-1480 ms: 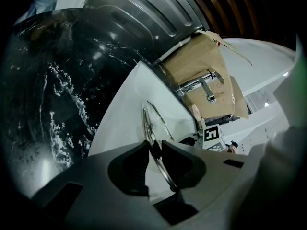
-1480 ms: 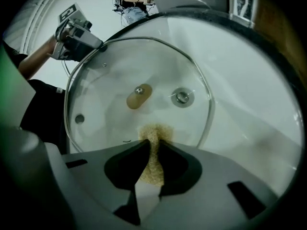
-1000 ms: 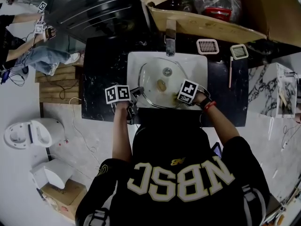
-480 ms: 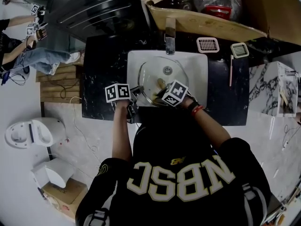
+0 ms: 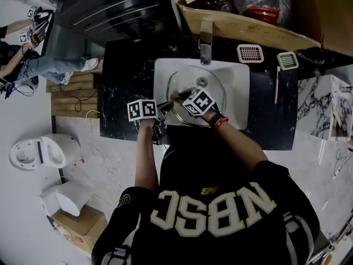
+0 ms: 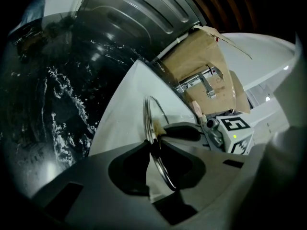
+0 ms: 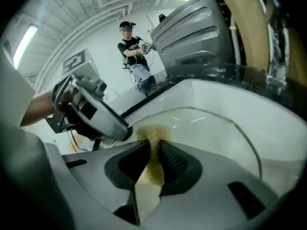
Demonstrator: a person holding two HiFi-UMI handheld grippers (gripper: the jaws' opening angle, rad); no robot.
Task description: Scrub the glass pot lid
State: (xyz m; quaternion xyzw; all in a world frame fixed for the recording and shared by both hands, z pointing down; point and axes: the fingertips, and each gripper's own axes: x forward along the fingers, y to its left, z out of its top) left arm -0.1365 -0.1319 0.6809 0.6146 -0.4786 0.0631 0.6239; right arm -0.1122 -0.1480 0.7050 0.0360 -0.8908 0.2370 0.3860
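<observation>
Dark marbled worktop [image 5: 121, 93] carries a white sink [image 5: 237, 93], and the glass pot lid [image 5: 215, 93] stands in this sink, tilted up on its edge.

On the left, the left gripper [image 5: 160, 110] has not moved in the last second. Its jaws are clenched on the metal rim of the lid, which passes right between them in the left gripper view.

The right gripper [image 5: 179, 95] has changed place. One second ago it was at the right side of the lid; now it has crossed the glass and is near the left gripper. Its jaws are grasping a yellowish sponge [image 7: 149, 171], and the sponge presses on the glass. We judge that this is a scrubbing stroke from right to left, so the task is under way. We cannot say how clean the glass already is.

Around us, from the left: another person [image 5: 33, 65] sits far away on the floor, and a white appliance [image 5: 38, 150] and a small carton [image 5: 74, 225] lie nearer. Behind the sink stands the tap [image 5: 206, 43], with a big cardboard box [image 5: 248, 26] above it. To the right, two white strainers [image 5: 250, 53] and a thin stick [image 5: 276, 84] rest on the worktop.
</observation>
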